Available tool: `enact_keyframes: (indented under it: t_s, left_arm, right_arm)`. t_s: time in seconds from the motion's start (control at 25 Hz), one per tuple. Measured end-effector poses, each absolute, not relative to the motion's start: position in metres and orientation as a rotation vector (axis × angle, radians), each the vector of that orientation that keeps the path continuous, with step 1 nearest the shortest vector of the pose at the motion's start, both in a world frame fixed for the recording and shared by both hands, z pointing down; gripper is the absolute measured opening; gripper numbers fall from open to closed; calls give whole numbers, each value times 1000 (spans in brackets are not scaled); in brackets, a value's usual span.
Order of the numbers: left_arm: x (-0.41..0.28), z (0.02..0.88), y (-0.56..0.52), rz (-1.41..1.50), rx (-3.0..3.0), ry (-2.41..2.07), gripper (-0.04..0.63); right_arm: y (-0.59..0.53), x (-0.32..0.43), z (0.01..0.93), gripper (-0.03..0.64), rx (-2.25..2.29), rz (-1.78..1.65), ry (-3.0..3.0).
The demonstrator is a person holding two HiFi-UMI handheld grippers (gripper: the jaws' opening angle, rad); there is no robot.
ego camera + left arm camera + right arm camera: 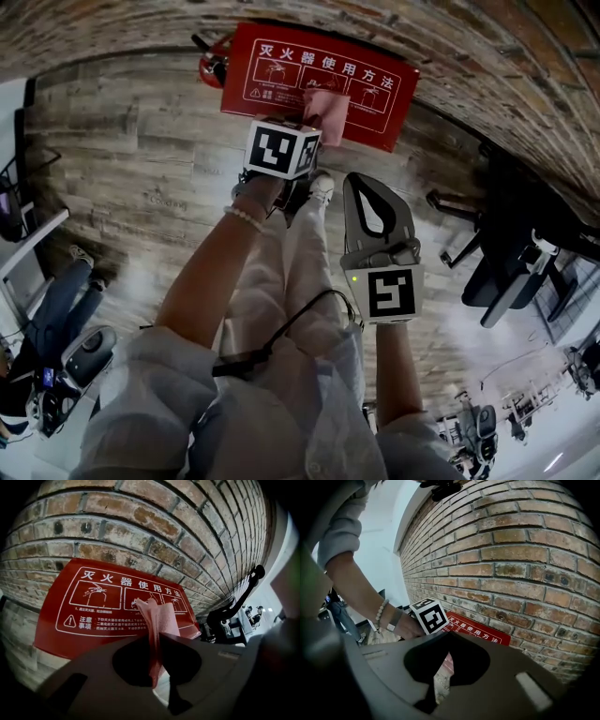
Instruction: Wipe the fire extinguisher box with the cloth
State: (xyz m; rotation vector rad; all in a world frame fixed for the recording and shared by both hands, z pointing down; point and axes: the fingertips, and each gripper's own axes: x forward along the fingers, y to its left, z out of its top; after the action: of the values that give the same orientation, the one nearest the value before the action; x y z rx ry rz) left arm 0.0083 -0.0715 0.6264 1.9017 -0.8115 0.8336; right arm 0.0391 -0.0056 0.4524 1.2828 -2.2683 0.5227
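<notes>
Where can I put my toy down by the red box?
The bare wooden floor left of the red box, along the brick wall, is free. In front, shoes and the left gripper holding the cloth crowd it; chairs fill the right.

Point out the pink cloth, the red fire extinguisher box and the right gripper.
pink cloth (159, 620), left gripper view, its middle fold.
red fire extinguisher box (255, 67), head view, left part of its printed face.
right gripper (360, 180), head view, where its fingertips meet.
</notes>
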Motion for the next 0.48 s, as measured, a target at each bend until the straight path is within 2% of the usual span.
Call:
enact_keyframes:
  t_s: [0.48]
  left_arm:
    - [-42, 627, -81, 836, 1892, -870, 14]
  right_arm:
    - [-13, 9, 451, 8, 1253, 514, -2280]
